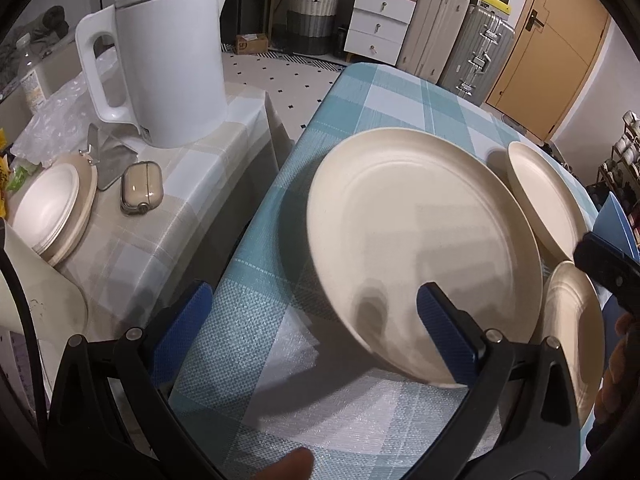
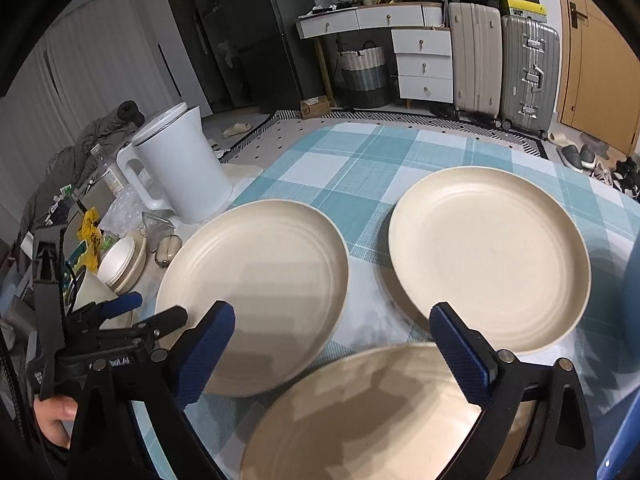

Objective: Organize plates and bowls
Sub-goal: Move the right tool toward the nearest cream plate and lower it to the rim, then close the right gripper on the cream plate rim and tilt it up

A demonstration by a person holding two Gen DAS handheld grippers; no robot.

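Three cream plates lie on the teal checked tablecloth (image 2: 360,160). In the right wrist view they are a left plate (image 2: 256,292), a right plate (image 2: 488,252) and a near plate (image 2: 360,412). My right gripper (image 2: 332,352) is open above the near plate's far rim, holding nothing. My left gripper (image 1: 314,320) is open too; its right finger (image 1: 444,320) overlaps the near rim of the big plate (image 1: 420,248), while its left finger is off the table's edge. Two more plates (image 1: 548,196) (image 1: 576,328) sit to the right. A stack of cream bowls (image 1: 52,208) rests on the side table.
A white kettle (image 1: 168,64) stands on the beige-checked side table (image 1: 180,184) with a small earbud case (image 1: 140,192), plastic wrap and clutter. A floor gap separates the two tables. A blue object (image 2: 632,300) stands at the right edge. Suitcases and drawers are behind.
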